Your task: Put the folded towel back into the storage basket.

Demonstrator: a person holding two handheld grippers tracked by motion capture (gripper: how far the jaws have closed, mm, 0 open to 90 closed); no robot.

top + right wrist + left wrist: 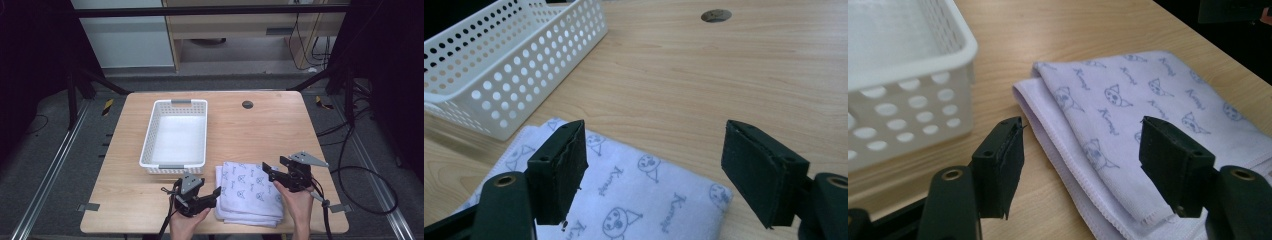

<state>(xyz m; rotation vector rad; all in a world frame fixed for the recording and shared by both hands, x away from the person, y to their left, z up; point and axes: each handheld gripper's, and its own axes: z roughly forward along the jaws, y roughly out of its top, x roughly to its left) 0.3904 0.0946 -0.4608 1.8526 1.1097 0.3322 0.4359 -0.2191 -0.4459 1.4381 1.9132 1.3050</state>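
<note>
**Folded towel flanked by both hand-held grippers at the counter's near edge**

The folded towel (249, 192) lies at the near edge of the counter (280, 125), right of centre, its long axis running near to far. The left hand-held gripper (214, 192) sits just beside its left border, jaws wide, nothing between them. The right hand-held gripper (267, 170) hovers over its far right corner, jaws wide, empty. Both stand about equally near. Towel: soft pale lilac cloth, stitched hems, printed cat faces. Beyond its far left corner: a white perforated plastic basket (150, 137), rectangular, rigid.
</note>
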